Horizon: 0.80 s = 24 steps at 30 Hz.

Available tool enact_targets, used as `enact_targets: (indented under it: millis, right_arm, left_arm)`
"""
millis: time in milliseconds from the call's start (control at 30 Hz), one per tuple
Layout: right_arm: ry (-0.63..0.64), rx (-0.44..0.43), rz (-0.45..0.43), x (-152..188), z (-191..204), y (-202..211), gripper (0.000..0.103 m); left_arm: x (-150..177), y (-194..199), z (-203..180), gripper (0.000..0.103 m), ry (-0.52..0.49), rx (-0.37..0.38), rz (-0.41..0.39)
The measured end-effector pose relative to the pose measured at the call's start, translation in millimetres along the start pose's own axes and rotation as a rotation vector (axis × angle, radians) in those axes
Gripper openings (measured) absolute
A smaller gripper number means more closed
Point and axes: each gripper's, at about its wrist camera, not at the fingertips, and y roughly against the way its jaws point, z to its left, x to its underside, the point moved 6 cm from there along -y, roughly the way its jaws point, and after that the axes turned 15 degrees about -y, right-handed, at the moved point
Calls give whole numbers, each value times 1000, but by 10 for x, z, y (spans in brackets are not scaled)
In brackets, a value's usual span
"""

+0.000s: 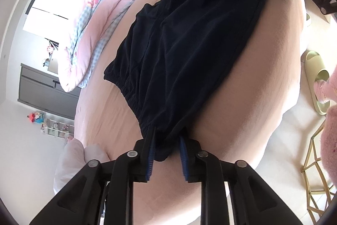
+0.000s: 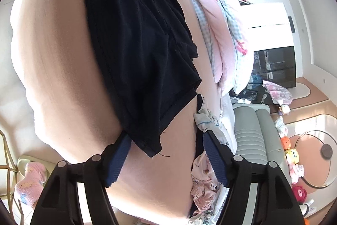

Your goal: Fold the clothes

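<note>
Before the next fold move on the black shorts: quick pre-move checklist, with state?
1. Left tool at the waistband end of the black shorts: fabric sits between its pads, ok. Firm pinch: cannot tell.
2. Right tool at the leg-hem corner: jaws wide open, one pad touches the hem, nothing gripped, not ok.
3. Shorts flat on the pink bed: rumpled near the waistband, not ok.
4. Landing zone: clothes pile sits right by the right tool, not ok.
5. Loose thread at the hem corner: snag risk, cannot tell.
</note>
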Motion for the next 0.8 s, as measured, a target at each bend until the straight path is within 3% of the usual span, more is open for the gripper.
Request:
enact_targets:
  millis: [133,367,500,633,800]
  right_arm:
    - [72,-6,-46,-56,119,66,73]
    - [221,98,-99,-143,306,-41,76]
    - [247,109,-114,-194,291,-96,79]
    - [274,135,-136,-228,316,-110,79]
    - [359,237,-150,-203,337,-239,79]
  left_arm:
    - [25,-8,70,69,-30,-125,-9]
    - [56,-23,137,71,-41,-90,-49]
    - [3,-45,80,72,-84,-133,-74]
    - [-72,-78,100,84,-132,-225,-98]
    - [-43,-68,120,84,-154,-239,-103]
